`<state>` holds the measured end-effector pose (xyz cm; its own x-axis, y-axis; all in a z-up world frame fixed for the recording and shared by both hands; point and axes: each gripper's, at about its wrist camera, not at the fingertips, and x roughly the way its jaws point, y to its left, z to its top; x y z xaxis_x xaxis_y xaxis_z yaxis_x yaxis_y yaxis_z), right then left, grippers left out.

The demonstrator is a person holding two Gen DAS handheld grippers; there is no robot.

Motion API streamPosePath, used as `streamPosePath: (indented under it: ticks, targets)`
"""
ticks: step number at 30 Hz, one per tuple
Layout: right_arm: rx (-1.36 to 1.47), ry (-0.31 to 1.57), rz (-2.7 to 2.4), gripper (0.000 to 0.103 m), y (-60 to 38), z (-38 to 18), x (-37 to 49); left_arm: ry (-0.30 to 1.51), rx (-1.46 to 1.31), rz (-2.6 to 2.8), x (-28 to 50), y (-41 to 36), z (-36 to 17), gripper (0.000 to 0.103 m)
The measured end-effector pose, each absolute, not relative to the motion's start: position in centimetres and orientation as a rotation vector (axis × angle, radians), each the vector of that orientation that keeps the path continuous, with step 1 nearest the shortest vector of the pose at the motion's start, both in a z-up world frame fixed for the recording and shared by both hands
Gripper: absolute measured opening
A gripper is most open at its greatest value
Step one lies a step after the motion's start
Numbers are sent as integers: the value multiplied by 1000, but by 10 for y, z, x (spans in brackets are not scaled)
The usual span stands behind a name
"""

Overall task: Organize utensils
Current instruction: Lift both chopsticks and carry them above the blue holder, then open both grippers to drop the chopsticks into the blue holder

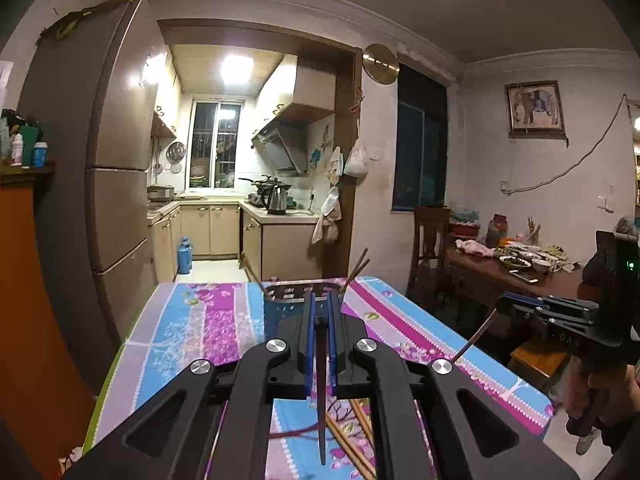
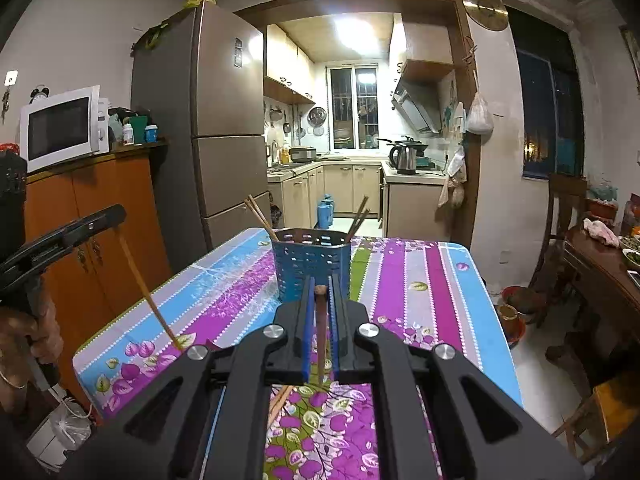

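Observation:
A blue perforated utensil holder (image 2: 310, 262) stands on the floral tablecloth, with several chopsticks (image 2: 261, 216) leaning in it; it also shows in the left wrist view (image 1: 280, 308). My left gripper (image 1: 320, 300) is shut on a dark chopstick (image 1: 321, 380) that hangs down, just in front of the holder. My right gripper (image 2: 320, 284) is shut on a brown chopstick (image 2: 321, 336), close to the holder's near side. More chopsticks (image 1: 352, 440) lie on the cloth under my left gripper.
The table (image 2: 420, 280) has edges left, right and far. A fridge (image 2: 208, 120) and an orange cabinet (image 2: 92, 232) with a microwave stand to the left. A dining table (image 1: 512, 276) with dishes and a chair are to the right.

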<state>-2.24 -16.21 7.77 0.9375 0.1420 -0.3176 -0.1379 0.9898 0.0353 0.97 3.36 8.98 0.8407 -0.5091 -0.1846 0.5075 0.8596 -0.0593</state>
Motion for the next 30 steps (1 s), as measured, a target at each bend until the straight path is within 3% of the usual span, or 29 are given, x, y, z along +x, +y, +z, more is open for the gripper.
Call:
streamPosePath:
  ticks: [18,30]
  targets:
    - [11,156,173,5,-161,199,97,17,31,-524,157,-38,203,7]
    - [43,268,129,5,-168,153,226,74,19,-492,271,-74,161,7]
